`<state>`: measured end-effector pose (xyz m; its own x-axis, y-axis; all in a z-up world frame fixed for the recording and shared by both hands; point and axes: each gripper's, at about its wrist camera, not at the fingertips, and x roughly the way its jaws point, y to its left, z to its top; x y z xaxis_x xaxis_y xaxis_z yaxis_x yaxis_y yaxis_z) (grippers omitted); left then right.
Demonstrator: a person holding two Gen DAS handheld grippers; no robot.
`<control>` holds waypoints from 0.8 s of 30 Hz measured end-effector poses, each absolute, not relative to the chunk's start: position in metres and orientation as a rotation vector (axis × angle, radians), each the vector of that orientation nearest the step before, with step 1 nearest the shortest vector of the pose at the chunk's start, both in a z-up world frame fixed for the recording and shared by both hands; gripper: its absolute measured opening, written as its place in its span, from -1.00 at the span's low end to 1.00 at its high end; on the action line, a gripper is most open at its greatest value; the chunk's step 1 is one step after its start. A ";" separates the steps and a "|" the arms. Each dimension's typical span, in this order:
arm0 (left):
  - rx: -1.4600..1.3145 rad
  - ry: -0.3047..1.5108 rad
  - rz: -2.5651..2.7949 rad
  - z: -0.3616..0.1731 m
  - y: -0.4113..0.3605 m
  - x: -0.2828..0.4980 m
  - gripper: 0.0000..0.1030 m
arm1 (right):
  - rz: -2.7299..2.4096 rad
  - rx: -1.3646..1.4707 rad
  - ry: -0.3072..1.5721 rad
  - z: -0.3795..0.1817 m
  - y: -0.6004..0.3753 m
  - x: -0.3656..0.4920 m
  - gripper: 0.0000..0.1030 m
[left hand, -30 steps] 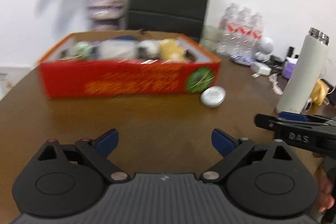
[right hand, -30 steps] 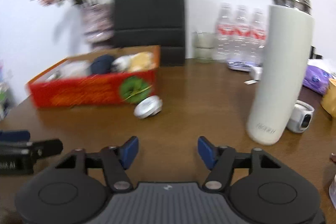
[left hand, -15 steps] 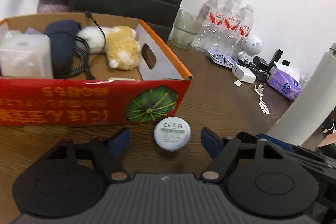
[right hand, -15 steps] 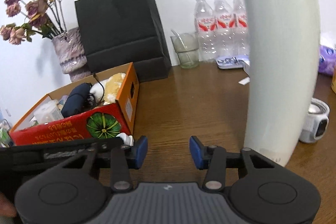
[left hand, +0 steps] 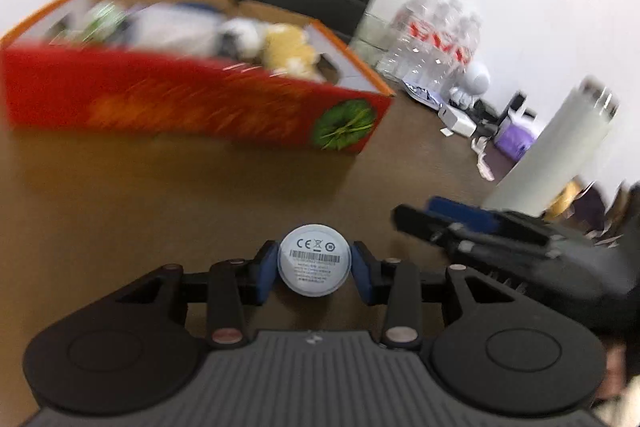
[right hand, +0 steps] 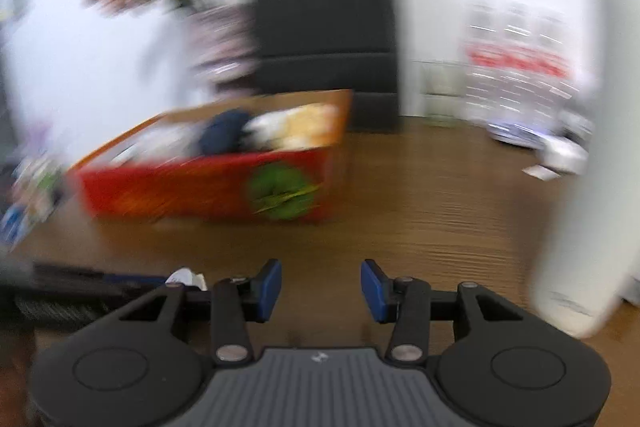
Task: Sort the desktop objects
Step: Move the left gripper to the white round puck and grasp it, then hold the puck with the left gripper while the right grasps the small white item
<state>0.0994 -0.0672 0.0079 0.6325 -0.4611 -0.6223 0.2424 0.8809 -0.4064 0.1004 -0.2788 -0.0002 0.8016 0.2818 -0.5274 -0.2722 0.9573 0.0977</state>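
My left gripper is shut on a small round white device, label side up, held above the brown table. The red cardboard box with a green pumpkin print stands beyond it, holding a yellow plush toy and other items. My right gripper is open and empty over the table, to the right of the left gripper; it shows in the left wrist view. The box also shows in the right wrist view. Both views are motion-blurred.
A tall white thermos stands at the right, close to the right gripper. Water bottles, a purple pack and small clutter sit at the back right. A black bag and flower vase stand behind the box.
My left gripper closed on the round white device and lifted it back from the box. My right gripper pulled back from the thermos and opened a little wider.
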 end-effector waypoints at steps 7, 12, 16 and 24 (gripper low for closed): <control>-0.372 0.805 -0.378 0.017 -0.002 0.078 -0.23 | 0.608 -0.243 0.556 -0.005 -0.210 0.056 -0.20; -0.431 0.825 -0.565 0.021 0.004 0.071 -0.23 | 0.676 -0.331 0.485 -0.002 -0.174 0.039 -0.34; -0.384 0.879 -0.601 0.017 0.007 0.074 -0.22 | 0.729 -0.403 0.447 0.000 -0.164 0.028 -0.36; -0.274 0.809 -0.469 0.015 0.008 0.068 -0.22 | 0.628 -0.439 0.546 -0.002 -0.161 0.030 -0.55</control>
<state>0.0685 0.0082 0.0150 0.5962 -0.5003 -0.6279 0.2955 0.8639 -0.4078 0.0299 -0.1607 -0.0017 0.6786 0.4279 -0.5971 -0.6504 0.7277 -0.2178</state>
